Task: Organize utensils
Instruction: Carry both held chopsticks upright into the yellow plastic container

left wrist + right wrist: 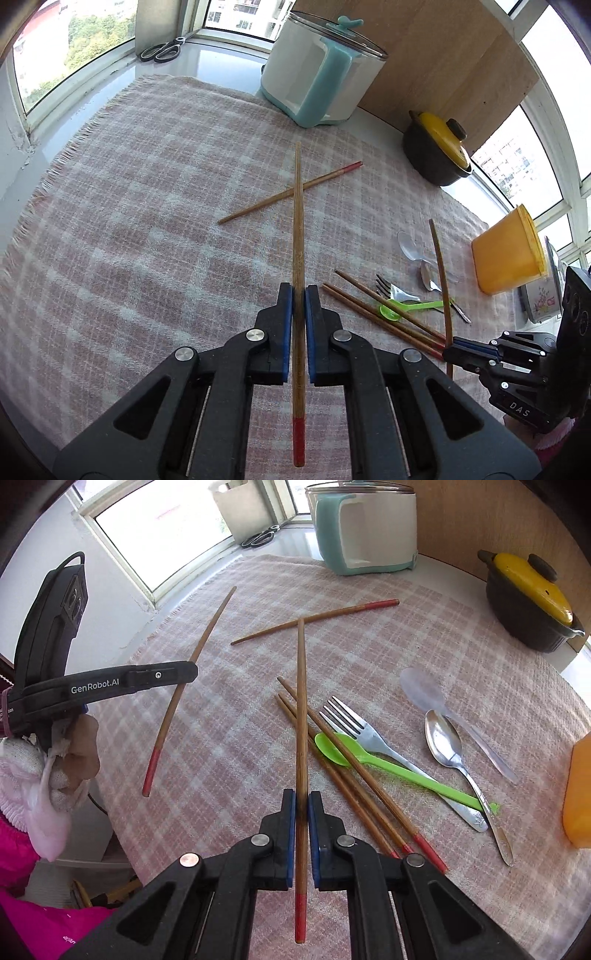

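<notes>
My left gripper (298, 291) is shut on a wooden chopstick (297, 221) with a red end, held above the checked cloth (147, 221). My right gripper (301, 797) is shut on a second red-ended chopstick (301, 701), also clear of the cloth. Each gripper shows in the other's view: the right gripper (448, 349) at the lower right, the left gripper (190, 672) at the left with its chopstick (173, 705). One loose chopstick (317, 622) lies on the cloth farther back. Three more chopsticks (354, 779) lie in a pile with a green spoon (373, 758), fork (364, 733), metal spoon (443, 742) and clear spoon (424, 690).
An orange container (509, 254) stands at the cloth's right edge. A dark pot with a yellow lid (532, 602) and a white and teal appliance (365, 528) stand at the back. Scissors (162, 50) lie by the window. A gloved hand (44, 768) holds the left gripper.
</notes>
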{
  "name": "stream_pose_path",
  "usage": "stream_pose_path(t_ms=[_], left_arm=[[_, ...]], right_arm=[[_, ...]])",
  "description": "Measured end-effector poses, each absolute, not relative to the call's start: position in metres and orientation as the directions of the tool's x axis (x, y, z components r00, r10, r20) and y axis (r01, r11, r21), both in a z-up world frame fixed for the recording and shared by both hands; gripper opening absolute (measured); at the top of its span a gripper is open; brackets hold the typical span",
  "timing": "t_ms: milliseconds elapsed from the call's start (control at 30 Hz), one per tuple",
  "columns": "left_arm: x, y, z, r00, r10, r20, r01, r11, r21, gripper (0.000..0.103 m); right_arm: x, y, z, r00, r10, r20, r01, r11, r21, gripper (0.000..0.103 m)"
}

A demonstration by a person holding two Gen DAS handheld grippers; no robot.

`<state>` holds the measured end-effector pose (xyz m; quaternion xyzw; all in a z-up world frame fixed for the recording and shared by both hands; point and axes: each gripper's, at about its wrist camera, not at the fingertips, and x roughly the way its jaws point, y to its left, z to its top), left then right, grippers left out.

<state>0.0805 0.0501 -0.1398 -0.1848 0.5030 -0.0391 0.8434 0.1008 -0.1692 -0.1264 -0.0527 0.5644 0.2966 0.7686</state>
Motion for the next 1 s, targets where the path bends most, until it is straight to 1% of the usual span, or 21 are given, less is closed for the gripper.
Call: stream_pose_path(t_ms=[233,600,767,1000], left_arm=[[0.087,0.010,-0.102,0.561,-0.307,-0.769,-0.053,0.914,-0.403,0.005],[0.135,-0.081,-0.046,0.628,-0.408,-0.662,0.109,0.889,-0.445,0.005],[0.163,-0.126,-0.030,0.634,-0.463,-0.620,0.189,0.869,-0.456,0.005],[0.209,-0.190,-0.009,0.629,-0.529,-0.570,0.268,0.835,-0.480,0.005]], right_arm=[[0.090,-0.237,-0.082,0.345,0.410,-0.844,-0.401,0.878,0.263,0.004],[0.097,-0.339,-0.009,0.565,0.340,-0.751,-0.275,0.937,0.217,0.004],[0.107,-0.375,0.005,0.624,0.285,-0.728,-0.215,0.958,0.191,0.004],[0.129,-0.422,0.014,0.676,0.234,-0.698,-0.135,0.971,0.195,0.004]])
